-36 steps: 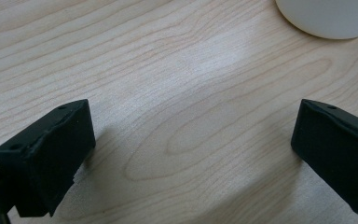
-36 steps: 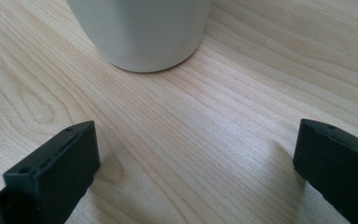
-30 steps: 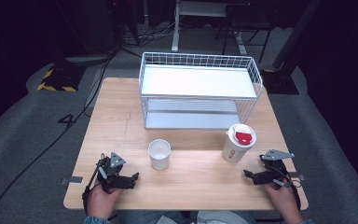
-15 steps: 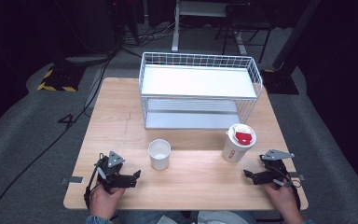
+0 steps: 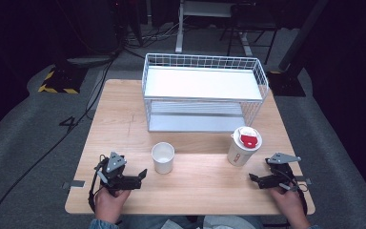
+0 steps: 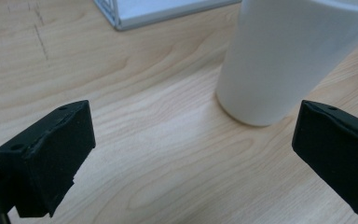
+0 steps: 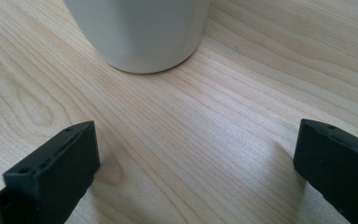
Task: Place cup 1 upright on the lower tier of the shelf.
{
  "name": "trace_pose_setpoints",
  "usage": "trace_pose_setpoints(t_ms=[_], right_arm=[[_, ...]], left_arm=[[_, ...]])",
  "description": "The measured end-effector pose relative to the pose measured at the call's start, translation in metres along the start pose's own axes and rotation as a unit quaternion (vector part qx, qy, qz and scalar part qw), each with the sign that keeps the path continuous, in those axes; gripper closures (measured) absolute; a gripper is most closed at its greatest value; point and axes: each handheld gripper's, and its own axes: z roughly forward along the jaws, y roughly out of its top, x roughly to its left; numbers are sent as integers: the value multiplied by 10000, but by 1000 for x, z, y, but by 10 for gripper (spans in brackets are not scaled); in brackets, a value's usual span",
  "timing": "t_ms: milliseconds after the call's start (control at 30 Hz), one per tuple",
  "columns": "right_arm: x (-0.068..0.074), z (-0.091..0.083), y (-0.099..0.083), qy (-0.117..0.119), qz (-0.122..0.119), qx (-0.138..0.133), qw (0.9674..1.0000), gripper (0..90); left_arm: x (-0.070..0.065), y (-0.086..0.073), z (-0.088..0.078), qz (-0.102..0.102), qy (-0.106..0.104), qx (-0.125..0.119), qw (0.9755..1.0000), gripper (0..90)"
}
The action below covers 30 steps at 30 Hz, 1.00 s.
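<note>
A small open white cup (image 5: 163, 157) stands near the middle of the wooden table (image 5: 200, 191). A taller white cup with a lid and a red tab (image 5: 244, 145) stands to its right. My left gripper (image 5: 140, 177) rests low at the front left, open, pointing toward the small cup. In the left gripper view that cup (image 6: 289, 56) rises ahead and to the right of the wide-apart jaws of my left gripper (image 6: 193, 149). My right gripper (image 5: 253, 180) lies at the front right, open. Its own view shows the lidded cup's base (image 7: 140, 32) just ahead of the right gripper (image 7: 196, 168).
A white wire rack with two shelves (image 5: 205, 90) takes up the far half of the table; its lower corner (image 6: 168, 11) shows in the left gripper view. Dark floor, cables and desk legs lie beyond the table.
</note>
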Motion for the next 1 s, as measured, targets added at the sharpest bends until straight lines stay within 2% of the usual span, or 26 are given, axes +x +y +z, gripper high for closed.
trace_pose_setpoints(t_ms=[67,300,367,400,533,667,733,867,1000], right_arm=[[0,0,0,-1,0,1,10000,3],[0,0,0,-9,14,-3,10000,3],[0,0,0,-9,13,-3,10000,3],[0,0,0,-8,13,-3,10000,3],[0,0,0,-9,14,-3,10000,4],[0,0,0,-9,12,-4,10000,3],[0,0,0,-8,13,-3,10000,3],[0,0,0,-9,12,-4,10000,4],[0,0,0,-9,13,-4,10000,4]], left_arm=[[-4,3,1,25,-15,-190,9998,0],[-9,11,3,140,-36,-446,9989,0],[-11,14,5,141,-97,-491,9986,0],[-13,16,9,145,-173,-591,9980,0],[-18,20,15,195,-289,-639,9973,0],[-24,25,23,347,-427,-709,9960,0],[-25,26,24,318,-463,-729,9958,0],[-28,28,31,371,-651,-737,9945,0],[-33,30,37,415,-737,-747,9936,0]])
